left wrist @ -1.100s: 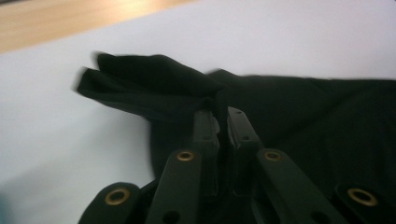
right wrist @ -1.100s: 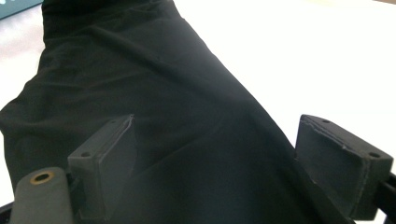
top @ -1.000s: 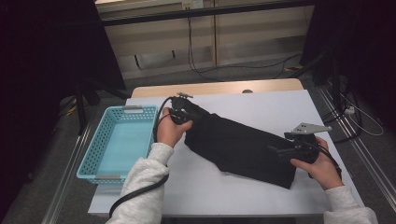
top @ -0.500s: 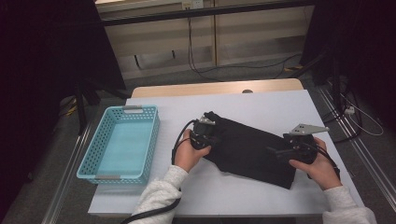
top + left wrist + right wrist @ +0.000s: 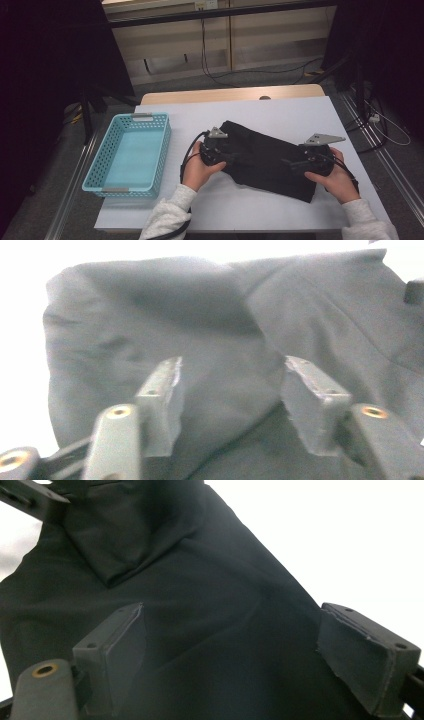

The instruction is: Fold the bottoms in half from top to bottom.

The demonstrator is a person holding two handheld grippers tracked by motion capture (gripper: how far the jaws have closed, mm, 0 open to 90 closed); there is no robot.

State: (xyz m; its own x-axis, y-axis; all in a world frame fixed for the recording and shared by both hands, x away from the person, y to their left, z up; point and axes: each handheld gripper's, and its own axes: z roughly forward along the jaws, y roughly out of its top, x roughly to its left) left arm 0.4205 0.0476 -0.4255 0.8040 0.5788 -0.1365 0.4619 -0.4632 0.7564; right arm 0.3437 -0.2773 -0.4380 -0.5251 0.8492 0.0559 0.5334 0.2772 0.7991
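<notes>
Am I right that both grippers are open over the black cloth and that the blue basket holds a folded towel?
Not quite: the blue basket is empty, as the high view shows. The left gripper and right gripper are indeed open over the black cloth.

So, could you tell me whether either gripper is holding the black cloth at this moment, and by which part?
Neither holds it. The left gripper and right gripper both stand open over the folded black cloth, with fabric showing between the jaws, unpinched.
</notes>
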